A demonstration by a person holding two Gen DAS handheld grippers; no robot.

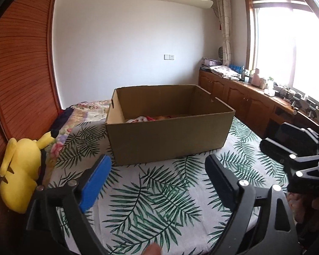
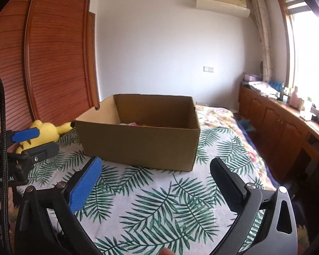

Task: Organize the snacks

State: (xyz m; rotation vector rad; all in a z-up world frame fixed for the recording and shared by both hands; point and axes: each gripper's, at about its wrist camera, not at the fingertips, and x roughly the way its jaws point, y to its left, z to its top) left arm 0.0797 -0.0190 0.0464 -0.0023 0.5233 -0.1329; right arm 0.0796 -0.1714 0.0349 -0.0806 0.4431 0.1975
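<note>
A wide bed spread with a white sheet printed in green palm fronds (image 1: 159,199) fills the lower part of both views; a tall reddish-brown louvred wooden wardrobe (image 2: 57,59) stands along its far left side, and a low run of brown wooden cabinets (image 1: 244,99) with a cluttered top lines the window wall on the right. A large open brown cardboard box (image 1: 170,138) sits on the sheet, straight ahead of both cameras and well apart from the fingers; over its near wall only a sliver of the snack packets (image 1: 146,119), white, red and orange, shows on the box floor, too little to tell what they are. A yellow plush toy with black-tipped ears (image 1: 21,165) lies on the bed's left edge against the wardrobe, near the box but apart from it. The left gripper (image 1: 158,161) hangs low over the sheet with its blue-padded and black fingers spread wide and nothing between them; the right gripper (image 2: 155,165) is likewise spread wide and bare, beside the other.
</note>
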